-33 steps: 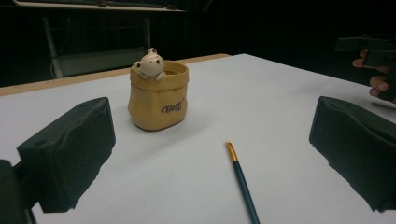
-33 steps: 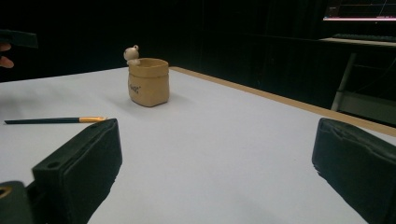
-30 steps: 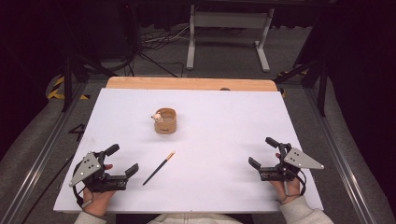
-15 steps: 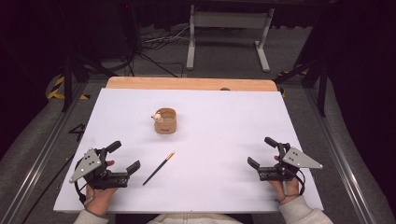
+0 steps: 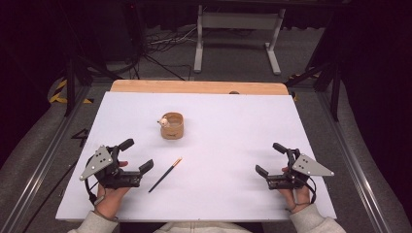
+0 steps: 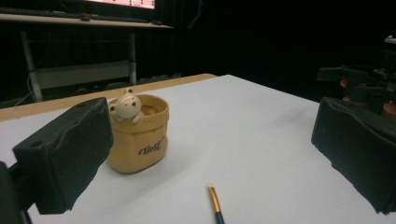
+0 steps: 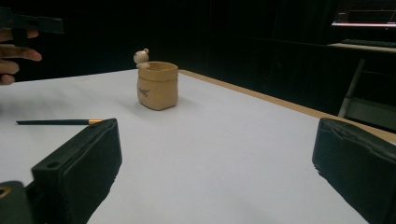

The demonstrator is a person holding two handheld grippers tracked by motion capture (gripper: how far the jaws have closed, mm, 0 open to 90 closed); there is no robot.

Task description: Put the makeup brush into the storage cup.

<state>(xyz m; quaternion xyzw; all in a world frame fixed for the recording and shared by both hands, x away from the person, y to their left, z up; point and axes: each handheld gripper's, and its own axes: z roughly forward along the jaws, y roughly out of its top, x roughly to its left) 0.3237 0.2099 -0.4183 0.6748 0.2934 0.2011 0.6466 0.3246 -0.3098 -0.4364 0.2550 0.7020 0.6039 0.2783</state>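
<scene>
A tan pot (image 5: 172, 126) with a small bear figure on its rim stands on the white table (image 5: 228, 126), left of centre. The same pot (image 6: 138, 135) sits close ahead in the left gripper view, and the pot (image 7: 158, 86) lies farther off in the right gripper view. A thin dark brush (image 5: 164, 174) with an orange tip lies in front of the pot, just right of my left gripper (image 5: 136, 155). The brush tip (image 6: 214, 198) shows between that gripper's jaws. My left gripper is open and empty. My right gripper (image 5: 271, 159) rests open and empty near the front right.
A wooden strip (image 5: 199, 87) runs along the table's far edge. Behind it stand a metal frame (image 5: 238, 29) and cables on the dark floor. Metal rails (image 5: 43, 160) flank the table.
My left gripper has shifted slightly right and forward toward the brush. The right gripper, pot and brush have stayed put.
</scene>
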